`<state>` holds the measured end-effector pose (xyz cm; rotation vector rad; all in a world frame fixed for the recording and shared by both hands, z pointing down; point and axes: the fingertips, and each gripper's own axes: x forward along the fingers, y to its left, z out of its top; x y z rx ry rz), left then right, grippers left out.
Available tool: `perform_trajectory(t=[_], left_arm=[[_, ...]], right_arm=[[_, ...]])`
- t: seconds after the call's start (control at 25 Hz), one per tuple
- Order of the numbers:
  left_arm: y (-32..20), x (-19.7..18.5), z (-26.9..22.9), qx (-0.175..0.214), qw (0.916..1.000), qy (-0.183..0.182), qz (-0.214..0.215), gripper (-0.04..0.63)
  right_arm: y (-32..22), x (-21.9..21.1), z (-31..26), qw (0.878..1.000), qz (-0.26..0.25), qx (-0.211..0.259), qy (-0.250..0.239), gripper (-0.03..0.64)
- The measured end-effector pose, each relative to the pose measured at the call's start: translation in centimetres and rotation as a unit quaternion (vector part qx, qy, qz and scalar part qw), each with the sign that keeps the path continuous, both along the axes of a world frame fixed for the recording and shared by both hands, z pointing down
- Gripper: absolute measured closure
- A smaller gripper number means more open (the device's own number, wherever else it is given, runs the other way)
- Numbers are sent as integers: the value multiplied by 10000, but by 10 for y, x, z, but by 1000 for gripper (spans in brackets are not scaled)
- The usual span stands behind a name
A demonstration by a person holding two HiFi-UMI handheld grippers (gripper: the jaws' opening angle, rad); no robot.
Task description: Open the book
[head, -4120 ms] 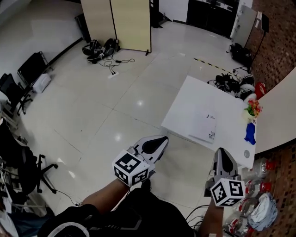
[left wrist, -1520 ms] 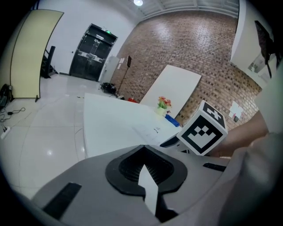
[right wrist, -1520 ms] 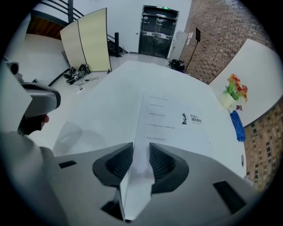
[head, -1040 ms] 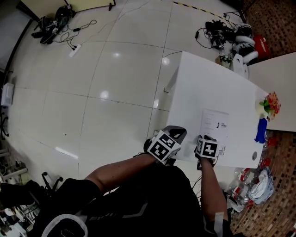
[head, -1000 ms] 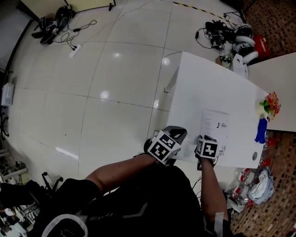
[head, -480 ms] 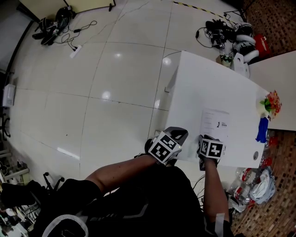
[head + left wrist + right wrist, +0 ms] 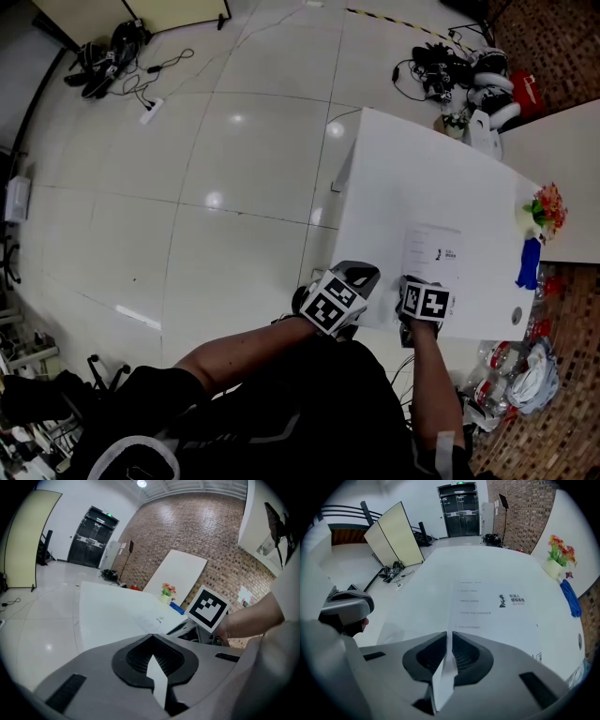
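Observation:
A thin white book (image 7: 433,251) lies shut on the white table (image 7: 394,178), near its front edge. My right gripper (image 7: 419,283) points steeply down at the book's near left corner. In the right gripper view its jaws (image 7: 448,637) are closing to a narrow slit, with the book's (image 7: 497,606) edge between the pads. My left gripper (image 7: 359,272) hovers at the table's front edge, left of the book. Its jaws (image 7: 151,635) are shut with nothing between them.
On the table's right end stand a flower vase (image 7: 547,208), a blue cloth (image 7: 527,262) and a small round object (image 7: 517,317). Cables and bags (image 7: 459,66) lie on the floor beyond. A second white table (image 7: 562,141) adjoins at right.
Four seconds ago both grippers were well short of the table; now they are at its front edge. Over the last second the right gripper shifted slightly at the book's corner.

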<state>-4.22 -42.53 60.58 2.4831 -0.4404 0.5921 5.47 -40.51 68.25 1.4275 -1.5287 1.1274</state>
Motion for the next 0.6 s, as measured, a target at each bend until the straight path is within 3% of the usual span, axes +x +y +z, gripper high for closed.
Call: perform_trajectory(t=[0.36,0.6], left_arm=[[1,-2,0,15,10000,22,48,600],[-4,1,-3,17,9999,126,33,600]], right_arm=[[0,-3,-8,9995,257,200,61,609],[0,7,-46,9967,526,573,-248,614]])
